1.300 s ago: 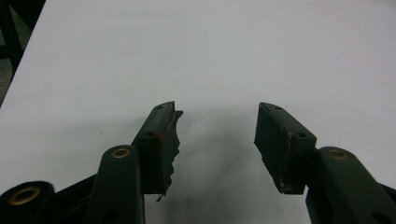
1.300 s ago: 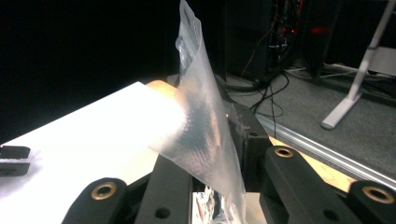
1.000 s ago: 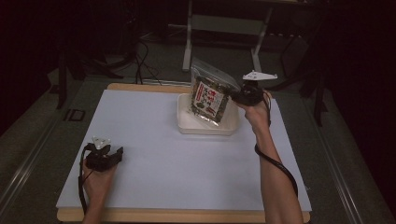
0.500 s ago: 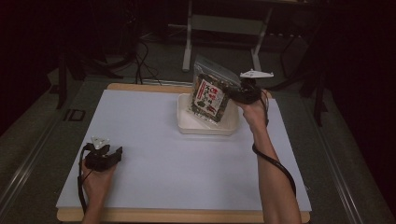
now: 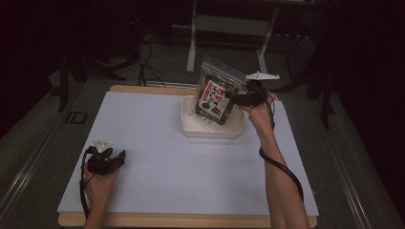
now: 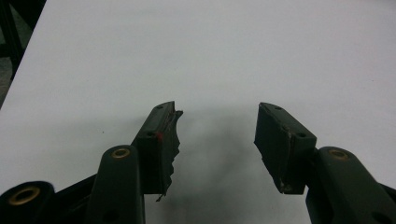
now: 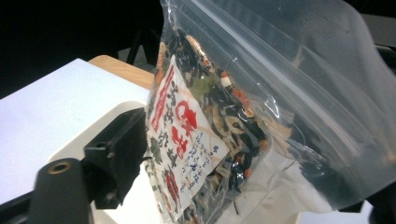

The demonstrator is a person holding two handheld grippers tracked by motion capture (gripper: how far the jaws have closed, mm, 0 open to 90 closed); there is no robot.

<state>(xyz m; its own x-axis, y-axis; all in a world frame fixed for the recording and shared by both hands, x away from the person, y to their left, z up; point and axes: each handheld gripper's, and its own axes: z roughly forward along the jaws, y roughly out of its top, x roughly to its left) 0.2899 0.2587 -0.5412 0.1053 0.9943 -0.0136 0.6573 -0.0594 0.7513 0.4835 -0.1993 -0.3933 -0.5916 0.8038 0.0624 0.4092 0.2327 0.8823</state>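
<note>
Upper centre of frame, right gripper (image 5: 235, 99) is clamping bag (image 5: 216, 95) above tray (image 5: 191, 125) near the table's (image 5: 157, 191) far edge. Lower left, left gripper (image 5: 119, 157) is sitting wide open, bare white surface all round.

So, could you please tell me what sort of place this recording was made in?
Probably a lab or studio recording station, not a home: a white table under bright light in a dark room, cables on the floor, and a metal stand behind it.

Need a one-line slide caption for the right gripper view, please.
Right gripper shut on a clear snack bag, held over the white tray.
</note>
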